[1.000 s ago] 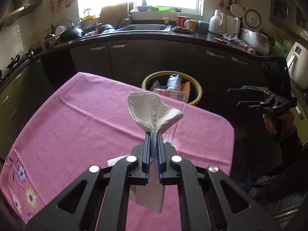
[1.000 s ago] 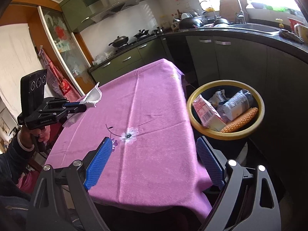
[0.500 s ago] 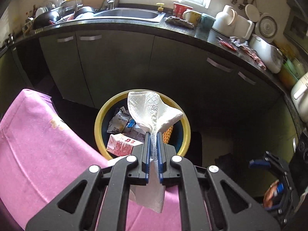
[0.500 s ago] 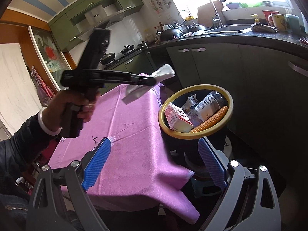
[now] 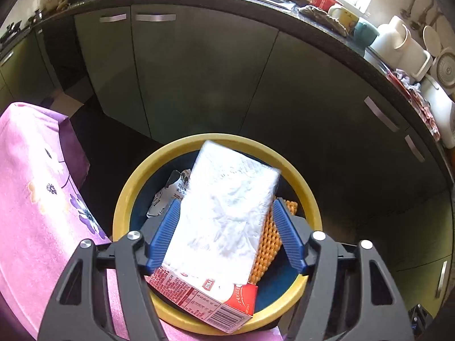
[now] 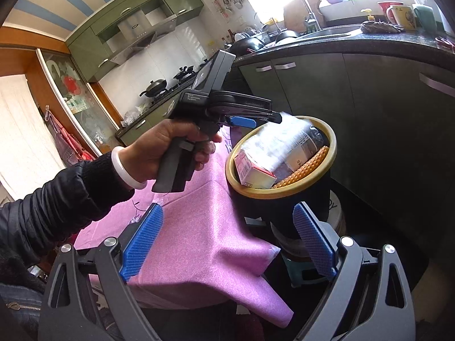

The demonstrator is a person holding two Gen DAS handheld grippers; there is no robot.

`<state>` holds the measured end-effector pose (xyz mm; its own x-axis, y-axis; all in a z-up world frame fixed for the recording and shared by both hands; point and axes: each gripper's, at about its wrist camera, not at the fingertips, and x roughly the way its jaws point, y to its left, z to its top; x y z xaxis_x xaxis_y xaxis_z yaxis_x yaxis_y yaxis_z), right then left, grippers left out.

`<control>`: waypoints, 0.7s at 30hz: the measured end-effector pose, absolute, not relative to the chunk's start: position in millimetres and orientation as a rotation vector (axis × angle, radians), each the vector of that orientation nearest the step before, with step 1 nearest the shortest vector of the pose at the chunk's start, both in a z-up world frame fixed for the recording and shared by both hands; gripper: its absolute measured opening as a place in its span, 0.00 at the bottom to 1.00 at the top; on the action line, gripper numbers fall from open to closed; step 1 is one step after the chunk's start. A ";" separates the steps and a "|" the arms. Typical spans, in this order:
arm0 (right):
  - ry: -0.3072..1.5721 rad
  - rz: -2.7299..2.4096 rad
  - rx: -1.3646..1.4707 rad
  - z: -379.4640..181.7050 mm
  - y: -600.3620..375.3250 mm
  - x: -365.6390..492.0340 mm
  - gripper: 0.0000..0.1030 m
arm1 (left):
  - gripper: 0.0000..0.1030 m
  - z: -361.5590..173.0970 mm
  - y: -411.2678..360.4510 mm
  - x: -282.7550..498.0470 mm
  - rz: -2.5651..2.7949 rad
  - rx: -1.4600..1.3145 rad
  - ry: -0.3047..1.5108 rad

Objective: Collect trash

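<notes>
The left gripper [image 5: 226, 233] hangs over the yellow-rimmed bin [image 5: 310, 199], jaws opening, the white tissue [image 5: 227, 216] loose between them above a red carton [image 5: 204, 295] and an orange corn cob [image 5: 264, 244]. The right gripper [image 6: 227, 244] waits wide and empty over the pink tablecloth [image 6: 204, 244]. Dark cabinets [image 5: 199, 71] stand close behind.

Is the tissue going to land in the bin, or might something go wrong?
Probably fine, but two things might go wrong:
1. The tissue is light and loose between the opening left tongs. It might drift toward the yellow rim instead of dropping in.
2. The bin is already full: a carton, a bottle and an orange piece reach near the top. The tissue may sit on the pile and slide off.
</notes>
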<state>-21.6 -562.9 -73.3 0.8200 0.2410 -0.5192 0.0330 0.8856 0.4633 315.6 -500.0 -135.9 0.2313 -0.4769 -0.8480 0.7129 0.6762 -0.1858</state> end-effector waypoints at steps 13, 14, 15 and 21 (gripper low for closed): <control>0.573 0.220 0.379 -54.9 -505.6 -2.7 0.90 | 0.91 -36.9 -302.1 225.1 -0.744 0.095 0.724; 0.564 0.224 0.360 -52.3 -497.8 -0.3 0.91 | 0.93 -29.6 -278.1 212.6 -0.712 0.079 0.693; 0.556 0.224 0.340 -50.0 -489.9 1.6 0.92 | 0.93 -24.8 -254.8 200.3 -0.685 0.063 0.671; 0.522 0.203 0.235 -32.6 -449.8 17.1 0.94 | 0.93 -11.2 -127.0 127.9 -0.397 0.051 0.575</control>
